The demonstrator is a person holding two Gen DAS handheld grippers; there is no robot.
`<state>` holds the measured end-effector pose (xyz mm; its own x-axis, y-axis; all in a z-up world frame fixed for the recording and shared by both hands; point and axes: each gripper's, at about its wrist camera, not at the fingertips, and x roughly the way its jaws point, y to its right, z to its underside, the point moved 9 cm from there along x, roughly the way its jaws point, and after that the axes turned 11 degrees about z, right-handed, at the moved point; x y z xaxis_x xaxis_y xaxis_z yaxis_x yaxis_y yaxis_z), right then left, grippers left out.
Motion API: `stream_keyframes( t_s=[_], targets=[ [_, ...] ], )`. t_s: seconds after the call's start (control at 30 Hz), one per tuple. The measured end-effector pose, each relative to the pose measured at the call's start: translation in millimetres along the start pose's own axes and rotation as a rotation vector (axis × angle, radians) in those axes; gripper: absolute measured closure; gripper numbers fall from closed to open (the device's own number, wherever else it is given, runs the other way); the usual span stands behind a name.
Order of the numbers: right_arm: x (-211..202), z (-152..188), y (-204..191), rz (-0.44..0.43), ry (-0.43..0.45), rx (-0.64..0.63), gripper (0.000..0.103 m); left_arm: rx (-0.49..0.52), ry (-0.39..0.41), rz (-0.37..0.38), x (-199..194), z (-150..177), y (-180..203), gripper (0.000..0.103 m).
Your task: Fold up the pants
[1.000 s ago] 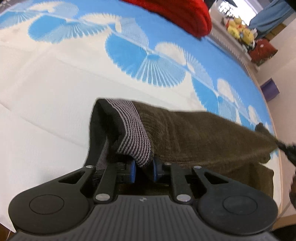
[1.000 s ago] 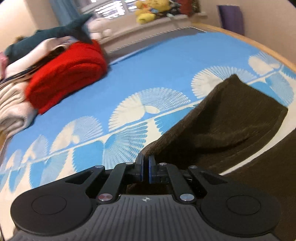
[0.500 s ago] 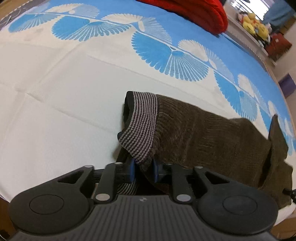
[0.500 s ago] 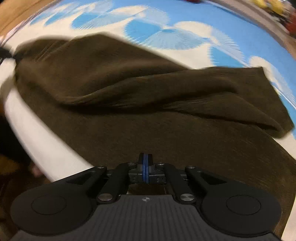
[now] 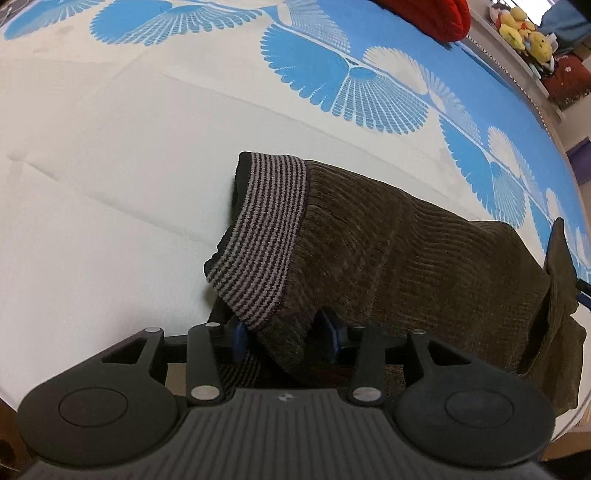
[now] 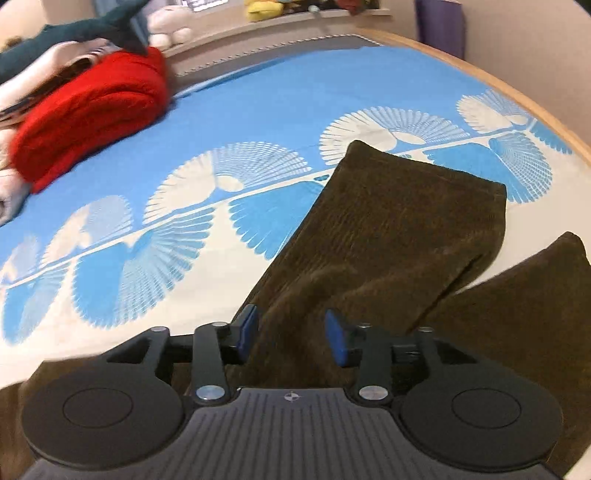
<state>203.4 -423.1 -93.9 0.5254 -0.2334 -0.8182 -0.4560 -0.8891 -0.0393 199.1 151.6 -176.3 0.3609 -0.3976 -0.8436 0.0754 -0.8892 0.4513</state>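
Item: brown corduroy pants, with a striped knit waistband. They lie on the bed, on the white part of a sheet printed with blue fans, along the near edge. The waistband end is toward the left gripper, and the leg cuffs reach onto the fan border in the right wrist view. One leg lies over the other, so the lengthwise fold looks laid down, though the upper layer is wrinkled and not squared with the lower.

Left gripper: the fingers have just been opening and now stand parted. A corner of the waistband hangs between them and appears to press on neither pad. Judged purpose: letting go of the waistband so it settles on the layer beneath.

Right gripper: the fingers have just been opening and are spread. Leg cloth lies between and beneath them, unpinched. Judged purpose: the same release, at the leg end.

Other contents: a red folded blanket toward the far left part of the bed in the right wrist view, and plush toys on a shelf beyond the bed. Both are well apart from the pants.

Remaining, as judged: smoothing, then a crosswise fold bringing cuffs to waistband.
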Motion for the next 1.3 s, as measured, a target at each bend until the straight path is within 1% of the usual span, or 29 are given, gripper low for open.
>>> stream_keyframes(
  t_s=[0.1, 0.2, 0.33, 0.43, 0.5, 0.53, 0.57, 0.6, 0.67, 0.73, 0.77, 0.8, 0.87, 0.9, 0.97, 1.03, 1.07, 1.13, 1.17, 1.23, 1.3],
  targets=[
    [27, -1, -16, 0.061, -0.017, -0.027, 0.059, 0.003, -0.004, 0.004, 1, -1, -1, 0.059],
    [46, -3, -34, 0.114, -0.006, -0.081, 0.059, 0.025, -0.012, 0.010, 3, -2, 1, 0.059],
    [66, -7, -57, 0.133, 0.004, -0.168, 0.057, 0.037, -0.020, 0.025, 3, -4, 1, 0.059],
    [80, -2, -68, 0.181, -0.014, -0.249, 0.057, 0.034, -0.020, 0.030, 3, -4, 1, 0.059],
    [87, 1, -68, 0.222, -0.031, -0.290, 0.061, 0.035, -0.017, 0.028, 2, -4, 2, 0.059],
    [89, 2, -68, 0.226, -0.035, -0.293, 0.066, 0.036, -0.016, 0.025, 2, -4, 2, 0.059],
    [89, 2, -67, 0.233, -0.036, -0.293, 0.081, 0.036, -0.014, 0.021, 2, -4, 2, 0.060],
    [87, 0, -65, 0.245, -0.034, -0.292, 0.091, 0.034, -0.013, 0.018, 2, -4, 2, 0.061],
    [76, -9, -58, 0.253, -0.009, -0.251, 0.095, 0.030, -0.007, 0.012, 1, -4, 2, 0.064],
    [54, -25, -44, 0.255, 0.055, -0.180, 0.095, 0.022, 0.003, 0.005, -1, -4, 2, 0.066],
    [42, -32, -34, 0.262, 0.083, -0.143, 0.096, 0.018, 0.013, 0.002, -3, -4, 2, 0.070],
    [32, -37, -22, 0.269, 0.103, -0.100, 0.096, 0.018, 0.028, -0.002, -5, -5, 3, 0.074],
    [6, -42, 11, 0.262, 0.126, 0.012, 0.096, 0.033, 0.058, -0.001, -11, -7, 8, 0.078],
    [-6, -42, 28, 0.255, 0.133, 0.047, 0.096, 0.043, 0.073, 0.006, -14, -8, 12, 0.080],
    [-25, -34, 56, 0.240, 0.131, 0.069, 0.097, 0.073, 0.096, 0.016, -19, -7, 21, 0.081],
    [-42, -21, 84, 0.217, 0.118, 0.081, 0.097, 0.110, 0.107, 0.006, -22, -4, 29, 0.081],
    [-48, -13, 94, 0.199, 0.105, 0.067, 0.097, 0.135, 0.114, -0.003, -24, -2, 34, 0.081],
    [-57, 12, 111, 0.167, 0.065, -0.017, 0.096, 0.178, 0.123, -0.017, -28, 0, 41, 0.081],
    [-58, 27, 117, 0.150, 0.031, -0.060, 0.097, 0.195, 0.121, -0.026, -27, 2, 42, 0.081],
    [-51, 63, 129, 0.114, -0.085, -0.136, 0.096, 0.203, 0.094, -0.043, -23, 5, 39, 0.081],
    [-41, 103, 138, 0.079, -0.229, -0.215, 0.095, 0.191, 0.052, -0.052, -15, 8, 33, 0.080]
  ],
)
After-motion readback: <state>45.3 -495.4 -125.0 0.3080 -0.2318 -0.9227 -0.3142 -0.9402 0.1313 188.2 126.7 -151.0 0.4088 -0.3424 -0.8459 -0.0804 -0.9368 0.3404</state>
